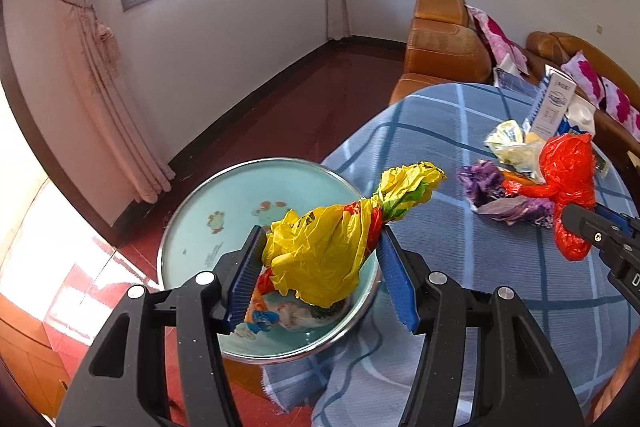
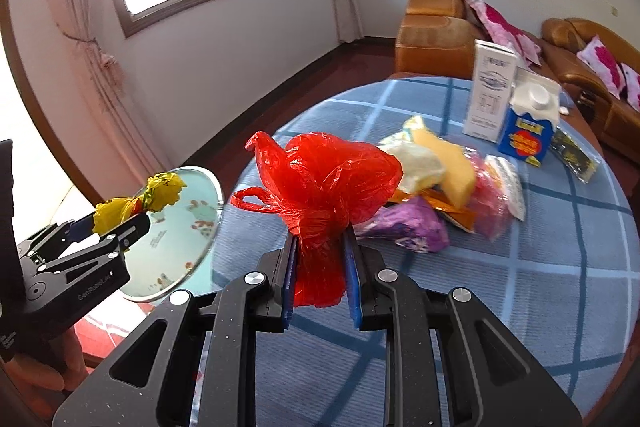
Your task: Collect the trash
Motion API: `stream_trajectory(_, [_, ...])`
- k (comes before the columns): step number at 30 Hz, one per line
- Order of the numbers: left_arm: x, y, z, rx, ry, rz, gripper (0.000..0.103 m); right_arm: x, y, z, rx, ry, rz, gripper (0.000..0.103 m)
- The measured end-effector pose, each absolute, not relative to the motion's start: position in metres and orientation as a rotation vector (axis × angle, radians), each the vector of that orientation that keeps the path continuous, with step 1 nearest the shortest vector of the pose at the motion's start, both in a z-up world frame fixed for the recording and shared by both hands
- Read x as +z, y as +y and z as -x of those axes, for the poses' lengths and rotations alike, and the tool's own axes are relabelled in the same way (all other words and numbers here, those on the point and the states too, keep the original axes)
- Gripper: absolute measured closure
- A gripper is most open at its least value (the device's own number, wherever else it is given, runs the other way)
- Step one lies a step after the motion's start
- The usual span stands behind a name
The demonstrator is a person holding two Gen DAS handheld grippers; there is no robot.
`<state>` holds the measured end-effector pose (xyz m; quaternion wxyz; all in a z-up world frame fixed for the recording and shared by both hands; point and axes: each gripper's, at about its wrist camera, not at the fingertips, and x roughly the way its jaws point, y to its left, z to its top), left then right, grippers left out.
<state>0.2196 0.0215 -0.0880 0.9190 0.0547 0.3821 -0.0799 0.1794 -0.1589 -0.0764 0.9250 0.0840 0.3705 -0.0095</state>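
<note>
Left gripper (image 1: 320,267) is pinching the yellow bag (image 1: 320,251) over the basin (image 1: 188,211), right gripper (image 2: 320,279) is clamping the red bag (image 2: 324,187) above the table (image 2: 520,287) — next is likely spreading the left jaws to drop it in.

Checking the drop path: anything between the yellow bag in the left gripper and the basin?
Nothing visible. The left gripper holds the yellow bag directly over the open basin, which has only a few scraps at its bottom.
</note>
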Motion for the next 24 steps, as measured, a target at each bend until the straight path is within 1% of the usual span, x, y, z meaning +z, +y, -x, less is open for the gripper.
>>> stream_trajectory(24, [-0.089, 0.087, -0.223, -0.020, 0.793, -0.068, 0.047, -0.073, -0.080, -0.210, 0.136, 0.765, -0.100, 0.081])
